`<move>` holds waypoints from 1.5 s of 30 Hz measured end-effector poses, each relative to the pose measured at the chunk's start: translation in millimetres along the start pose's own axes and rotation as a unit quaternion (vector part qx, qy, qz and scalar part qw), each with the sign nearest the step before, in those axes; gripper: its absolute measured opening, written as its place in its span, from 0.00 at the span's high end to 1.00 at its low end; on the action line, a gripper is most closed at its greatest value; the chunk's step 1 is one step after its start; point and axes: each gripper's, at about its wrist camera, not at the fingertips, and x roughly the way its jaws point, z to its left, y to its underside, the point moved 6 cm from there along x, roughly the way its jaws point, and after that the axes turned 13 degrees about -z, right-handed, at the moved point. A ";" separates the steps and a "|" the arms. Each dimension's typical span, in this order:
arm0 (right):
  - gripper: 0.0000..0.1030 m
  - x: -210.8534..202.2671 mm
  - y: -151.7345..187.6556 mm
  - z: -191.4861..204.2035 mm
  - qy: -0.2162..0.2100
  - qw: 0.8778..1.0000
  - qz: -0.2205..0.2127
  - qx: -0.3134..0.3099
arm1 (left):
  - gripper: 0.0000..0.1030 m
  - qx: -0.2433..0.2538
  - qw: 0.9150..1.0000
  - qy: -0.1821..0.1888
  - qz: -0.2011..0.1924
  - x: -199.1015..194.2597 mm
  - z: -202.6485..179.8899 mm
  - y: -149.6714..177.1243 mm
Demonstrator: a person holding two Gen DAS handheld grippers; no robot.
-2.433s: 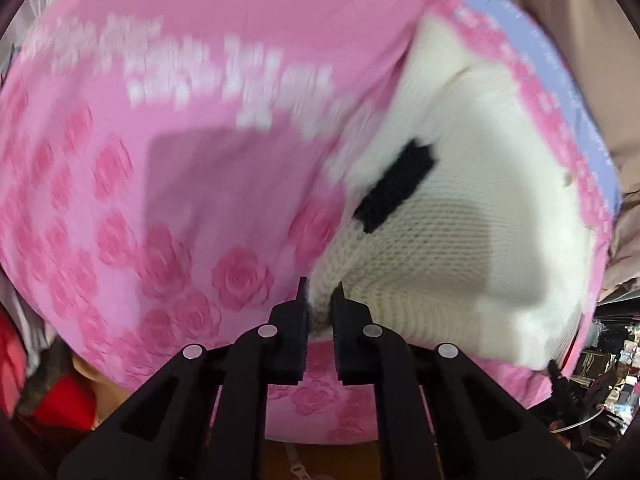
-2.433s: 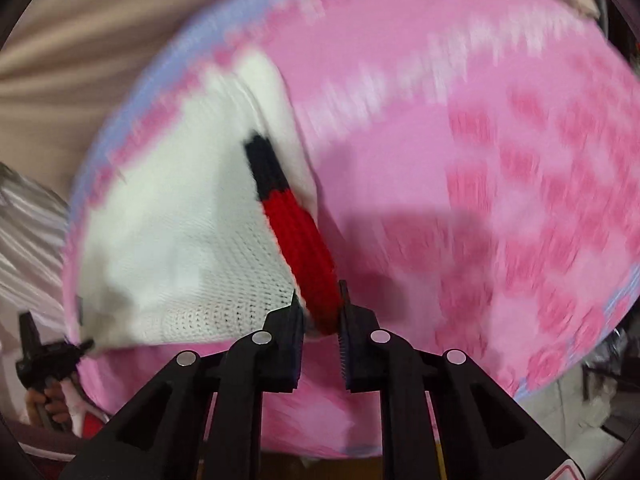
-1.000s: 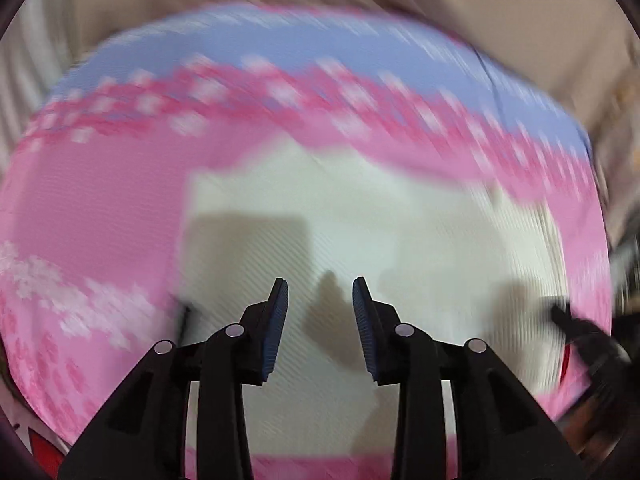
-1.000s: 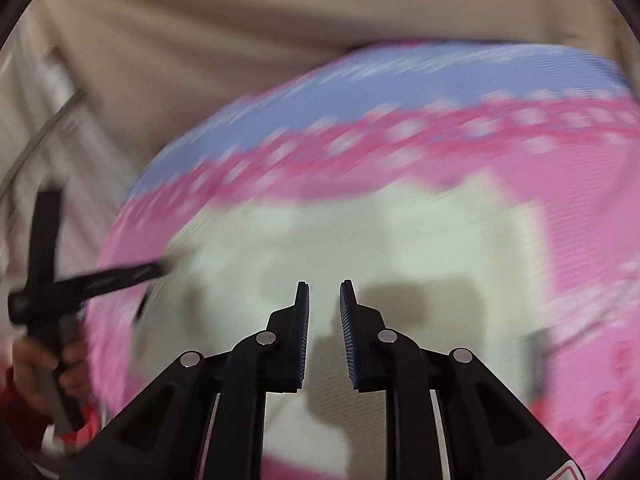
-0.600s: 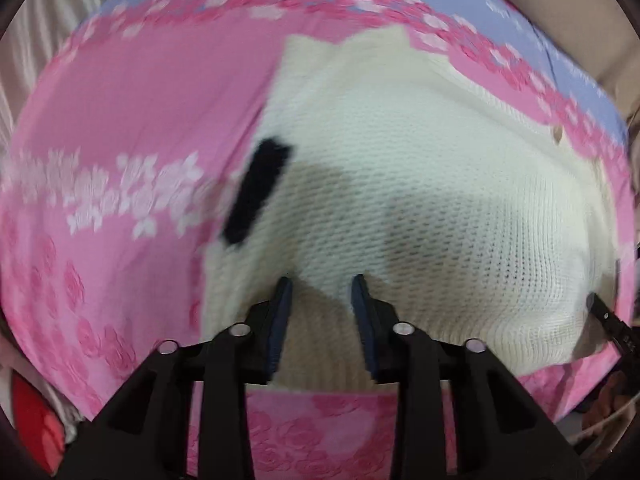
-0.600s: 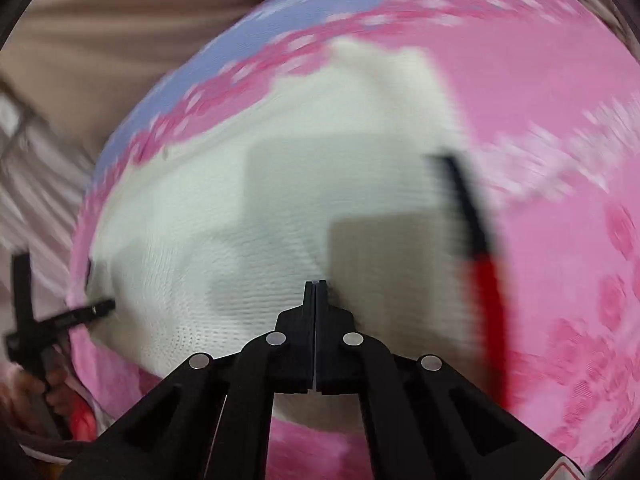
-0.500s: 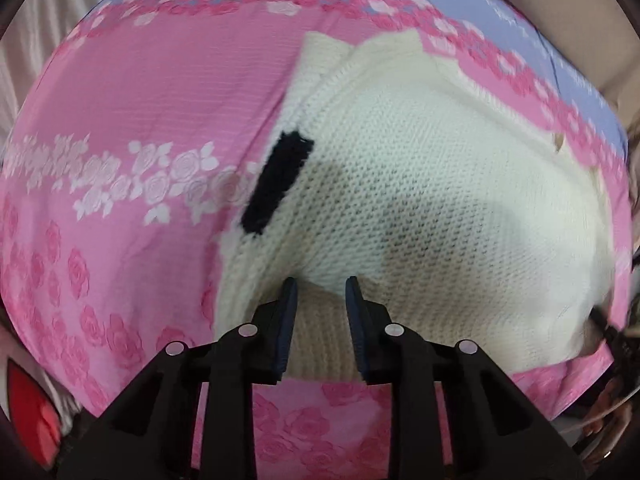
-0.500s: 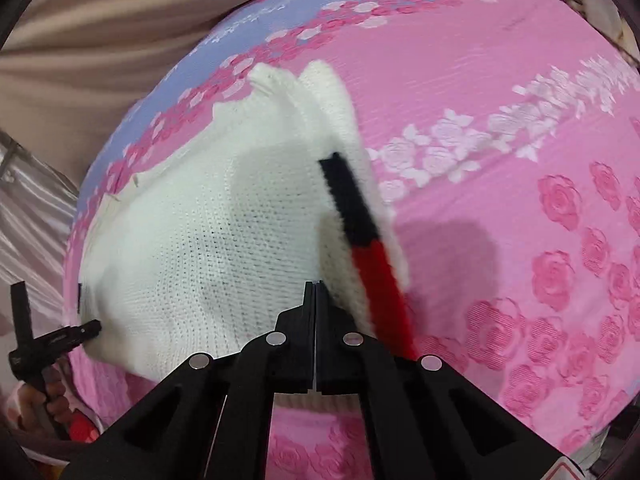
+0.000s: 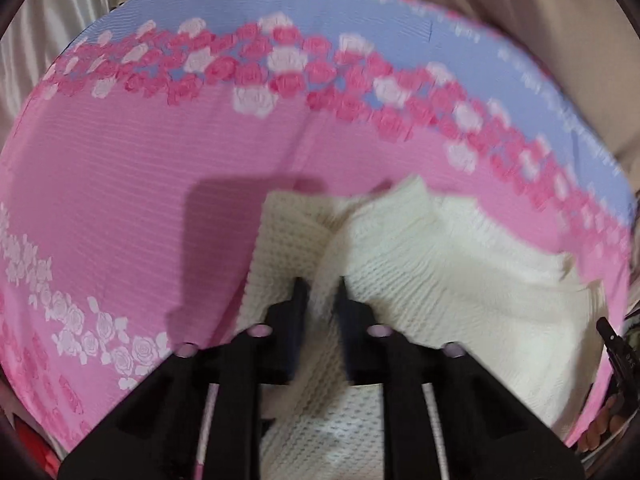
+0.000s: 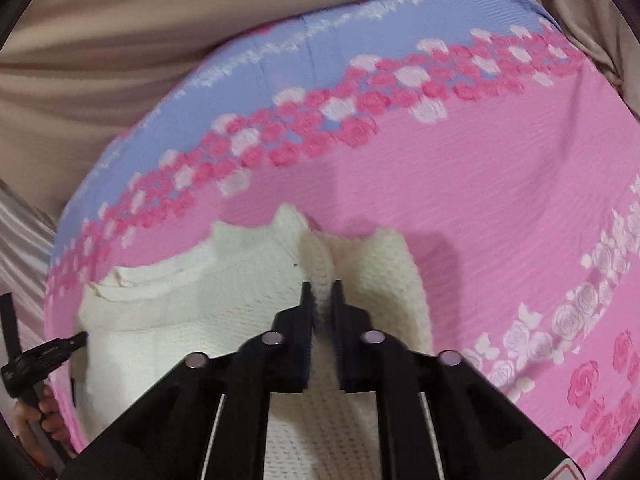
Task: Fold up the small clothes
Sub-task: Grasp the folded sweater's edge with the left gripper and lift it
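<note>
Left wrist: cream knit garment [image 9: 460, 280], bunched.

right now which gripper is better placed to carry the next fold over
Neither clearly: the left gripper and right gripper each pinch a raised ridge of the cream knitted sweater on the pink rose-print sheet. The fold likely needs both moving together.
</note>
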 end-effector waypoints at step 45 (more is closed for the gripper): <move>0.91 -22.4 116.1 180.1 -0.146 0.963 0.091 -0.207 | 0.45 -0.087 0.996 -0.001 0.015 -63.9 38.4 70.8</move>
